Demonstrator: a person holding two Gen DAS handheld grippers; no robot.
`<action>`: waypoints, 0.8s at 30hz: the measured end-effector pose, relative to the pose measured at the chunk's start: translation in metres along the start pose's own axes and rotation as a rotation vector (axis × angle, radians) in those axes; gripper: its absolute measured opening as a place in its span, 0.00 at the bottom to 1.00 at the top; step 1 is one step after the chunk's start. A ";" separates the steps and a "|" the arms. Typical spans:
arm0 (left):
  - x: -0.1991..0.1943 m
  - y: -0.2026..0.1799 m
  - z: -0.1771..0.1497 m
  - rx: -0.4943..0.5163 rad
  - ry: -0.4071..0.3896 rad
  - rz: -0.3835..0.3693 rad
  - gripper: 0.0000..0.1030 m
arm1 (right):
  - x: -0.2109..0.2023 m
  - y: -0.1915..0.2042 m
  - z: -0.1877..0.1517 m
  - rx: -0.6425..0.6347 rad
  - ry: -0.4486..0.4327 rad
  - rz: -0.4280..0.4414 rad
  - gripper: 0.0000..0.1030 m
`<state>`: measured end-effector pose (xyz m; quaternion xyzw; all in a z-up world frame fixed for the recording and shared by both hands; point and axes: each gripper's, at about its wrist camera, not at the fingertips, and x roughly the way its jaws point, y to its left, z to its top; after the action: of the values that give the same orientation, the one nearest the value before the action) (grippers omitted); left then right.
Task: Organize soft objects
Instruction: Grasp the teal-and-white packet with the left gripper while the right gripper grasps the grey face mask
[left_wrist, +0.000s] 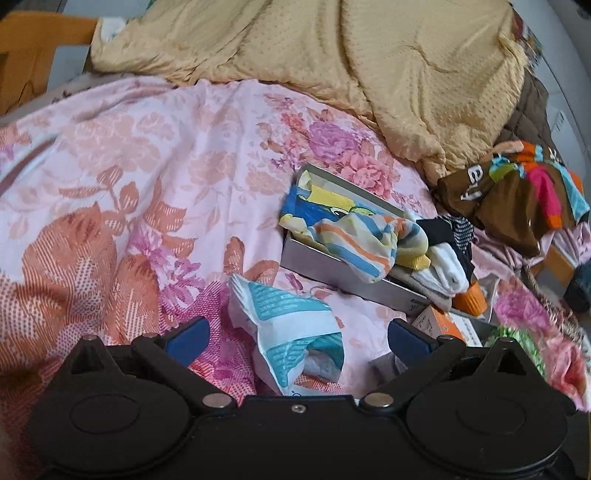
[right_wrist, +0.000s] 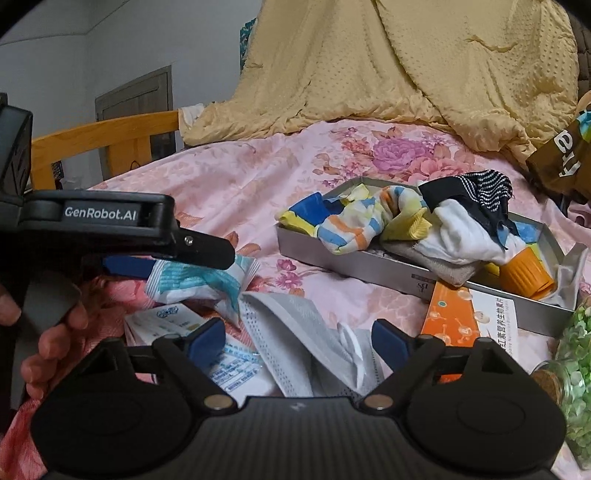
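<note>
**Both grippers hovering over a cluttered bed, socks piled in a metal tray**

A pink floral bedsheet (left_wrist: 155, 155) is covering the bed and carrying everything else. A yellow quilt (left_wrist: 332, 66) is lying bunched across the far side, reaching up toward the wall. At the right edge, a brown garment (left_wrist: 506, 199) with bright stripes and white letters is sitting in a heap.

A shallow grey metal tray (right_wrist: 332, 254) is resting on the sheet right of centre. Inside it, a striped sock (right_wrist: 347, 229) in orange, blue and yellow is draping over the near rim, a white sock (right_wrist: 465, 236) is lying next to it, and a black dotted sock (right_wrist: 476, 192) is sitting on top of the white one. An orange cap (right_wrist: 524, 275) is lying at the tray's right end.

An orange box (right_wrist: 469, 317) is leaning against the tray's near wall. A grey face mask (right_wrist: 295, 332) is lying on the sheet just ahead of the right gripper (right_wrist: 297, 339), whose blue pads are standing wide apart with the mask between them, not pressed. A crumpled white and teal packet (left_wrist: 291, 332) is lying between the spread pads of the left gripper (left_wrist: 299, 336), which are not touching it. In the right wrist view, fingers of a hand (right_wrist: 55, 332) are wrapping the left gripper's handle.
</note>
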<state>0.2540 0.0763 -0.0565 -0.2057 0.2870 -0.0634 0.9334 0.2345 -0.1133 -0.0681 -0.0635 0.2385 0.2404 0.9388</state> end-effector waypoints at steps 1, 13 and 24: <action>0.001 0.002 0.000 -0.010 0.002 -0.004 0.99 | 0.000 0.000 0.000 0.000 -0.003 -0.008 0.81; 0.001 0.007 0.001 -0.047 0.011 -0.007 0.84 | 0.001 0.000 -0.001 0.002 0.006 -0.024 0.61; 0.004 0.010 -0.001 -0.053 0.051 0.012 0.50 | -0.001 0.001 -0.001 0.005 0.006 -0.006 0.53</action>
<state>0.2566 0.0843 -0.0633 -0.2272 0.3137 -0.0553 0.9203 0.2331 -0.1132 -0.0687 -0.0628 0.2417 0.2368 0.9389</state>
